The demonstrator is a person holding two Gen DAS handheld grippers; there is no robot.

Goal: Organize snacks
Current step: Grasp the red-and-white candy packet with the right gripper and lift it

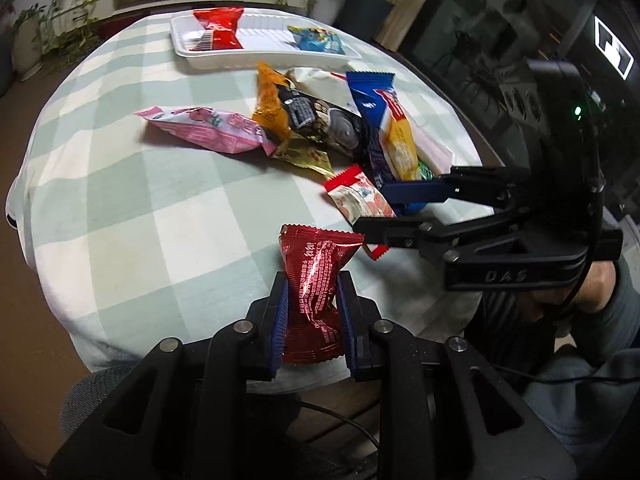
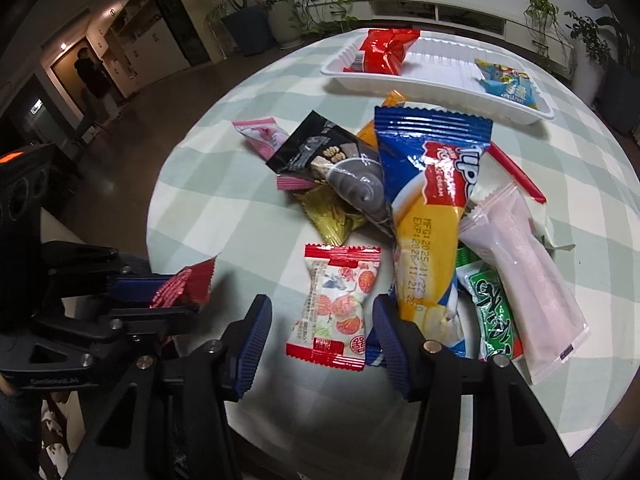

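Note:
My left gripper [image 1: 312, 312] is shut on a dark red snack packet [image 1: 316, 292], held above the near edge of the round table; it also shows in the right wrist view [image 2: 184, 286]. My right gripper [image 2: 320, 320] is open, its fingers on either side of a red-and-white candy packet [image 2: 340, 308] lying on the cloth; the same packet shows in the left wrist view [image 1: 358, 196]. A white tray [image 2: 440, 80] at the far side holds a red packet [image 2: 386, 50] and a light blue packet [image 2: 508, 82].
A pile of snacks lies mid-table: a blue-and-yellow packet [image 2: 428, 200], a black packet [image 2: 332, 160], a gold packet [image 2: 332, 220], a pink packet [image 1: 204, 128], a pale pink pouch [image 2: 520, 272], a green packet [image 2: 492, 312]. The checked cloth [image 1: 140, 220] spreads left. Plants stand behind.

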